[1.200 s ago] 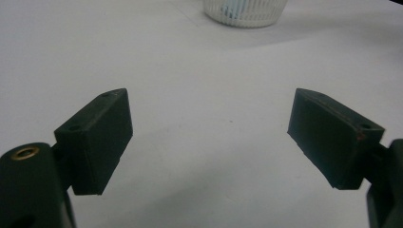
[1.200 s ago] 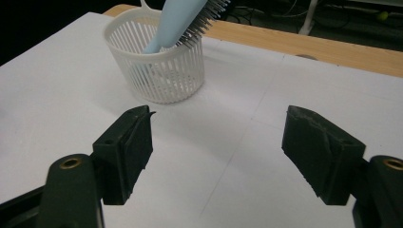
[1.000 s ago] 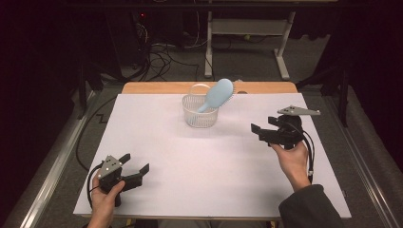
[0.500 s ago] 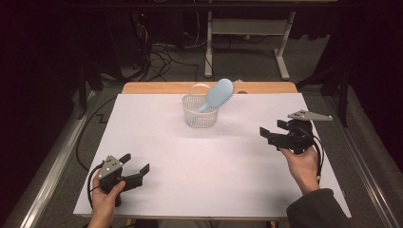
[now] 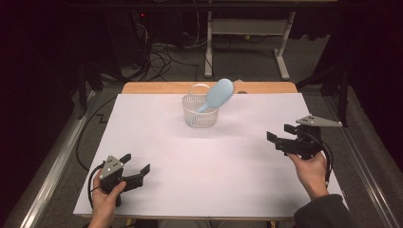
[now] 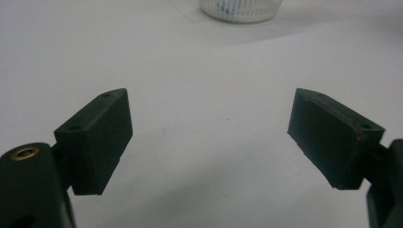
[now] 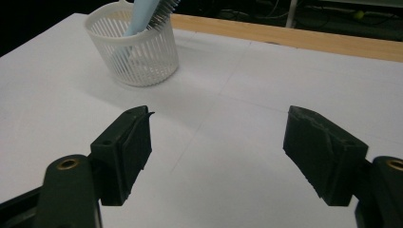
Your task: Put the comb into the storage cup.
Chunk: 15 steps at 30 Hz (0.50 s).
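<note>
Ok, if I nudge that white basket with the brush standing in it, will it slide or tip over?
Probably tips before it slides far: the blue hairbrush leans out past the rim of the white basket, so the load looks top-heavy toward that side. The basket's thin slatted plastic suggests it is light and slightly flexible. On the smooth white table cover a low push may slide it.

right tongs [image 5: 281, 134] drawn back from basket [image 5: 200, 112], toward table's right edge
</note>
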Each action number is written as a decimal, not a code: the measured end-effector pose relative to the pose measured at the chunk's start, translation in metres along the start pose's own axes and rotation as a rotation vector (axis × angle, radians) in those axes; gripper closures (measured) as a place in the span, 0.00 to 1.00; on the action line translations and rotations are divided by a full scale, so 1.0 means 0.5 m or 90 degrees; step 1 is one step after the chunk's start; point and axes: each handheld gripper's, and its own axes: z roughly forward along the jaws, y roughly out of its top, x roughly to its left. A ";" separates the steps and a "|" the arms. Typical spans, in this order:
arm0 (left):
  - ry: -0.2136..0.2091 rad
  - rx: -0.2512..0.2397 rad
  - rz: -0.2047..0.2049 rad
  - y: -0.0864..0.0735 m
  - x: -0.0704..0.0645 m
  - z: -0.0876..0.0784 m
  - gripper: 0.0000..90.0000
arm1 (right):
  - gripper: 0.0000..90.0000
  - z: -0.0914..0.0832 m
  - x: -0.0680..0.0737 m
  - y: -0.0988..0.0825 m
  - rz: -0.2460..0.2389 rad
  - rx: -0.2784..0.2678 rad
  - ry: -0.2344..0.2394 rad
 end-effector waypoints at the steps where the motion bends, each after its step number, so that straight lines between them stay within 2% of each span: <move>1: -0.001 0.000 -0.001 0.000 0.000 0.000 0.17 | 0.28 -0.002 -0.002 -0.002 0.002 -0.001 0.000; 6: -0.002 0.000 -0.002 0.000 0.000 0.000 0.17 | 0.28 -0.009 -0.008 -0.013 0.009 -0.003 -0.002; 10: -0.001 -0.001 -0.003 0.000 0.001 0.000 0.17 | 0.27 -0.016 -0.011 -0.022 0.025 -0.009 0.010; 15: -0.001 0.000 -0.001 0.000 -0.001 0.000 0.17 | 0.27 -0.023 -0.013 -0.031 0.023 -0.008 0.007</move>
